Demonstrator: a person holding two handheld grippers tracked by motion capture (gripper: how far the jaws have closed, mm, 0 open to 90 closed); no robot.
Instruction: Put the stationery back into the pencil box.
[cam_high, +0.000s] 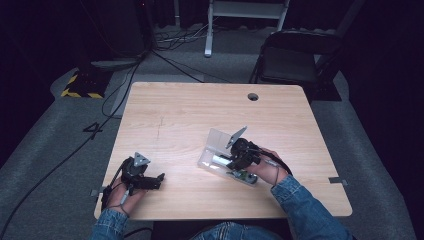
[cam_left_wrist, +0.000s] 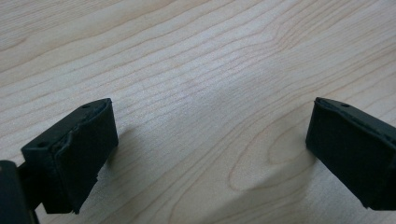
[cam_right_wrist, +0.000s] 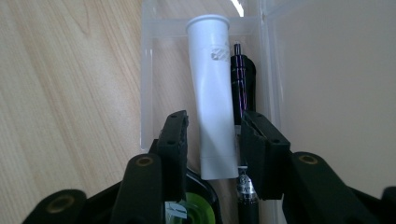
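The white tube (cam_right_wrist: 212, 93) lies lengthwise in the clear box (cam_right_wrist: 145, 84), cap end away from the right gripper (cam_right_wrist: 214, 133); its jaws straddle the tube narrowly, grip uncertain.

The dark pen (cam_right_wrist: 243, 93) lies half hidden behind the white tube (cam_right_wrist: 214, 93).

The high view looks forward and down from the near side, taking in the whole table (cam_high: 200, 110). The left gripper view sits low and close over bare tabletop at the near left. The right gripper view peers closely into the clear box (cam_right_wrist: 205, 32), also seen from above at the near right.
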